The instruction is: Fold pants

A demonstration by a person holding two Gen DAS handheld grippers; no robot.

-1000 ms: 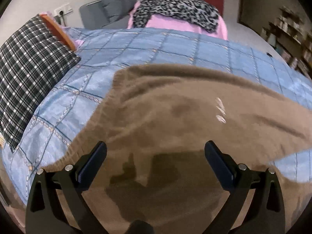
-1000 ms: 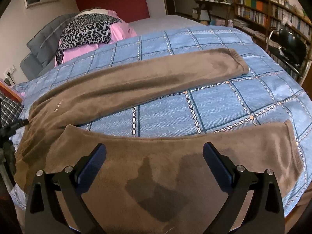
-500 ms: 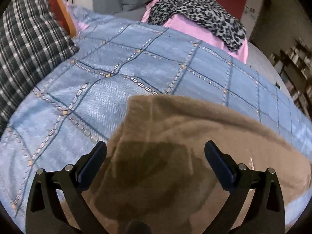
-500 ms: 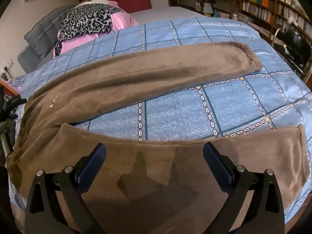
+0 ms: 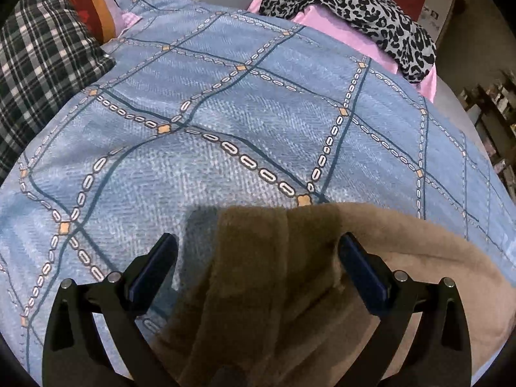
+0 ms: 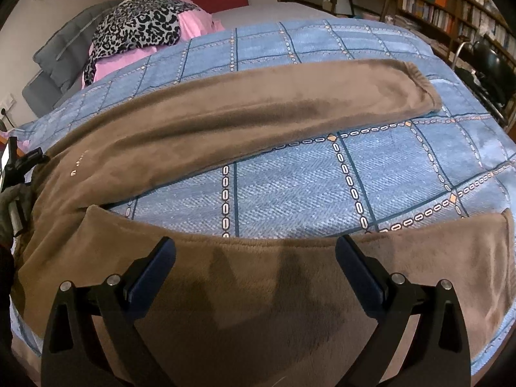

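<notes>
Plush brown pants (image 6: 225, 122) (2 legs splayed) on quilted blue bedspread (image 5: 245, 122), both grippers' jaws wide

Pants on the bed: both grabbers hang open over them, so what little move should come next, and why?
Probably lower the left gripper and shut it on the waist end of the pants, which lies bunched between its open jaws. The right gripper hangs open over the near leg, and the two legs lie spread apart on the blanket, so nothing is folded yet.
</notes>
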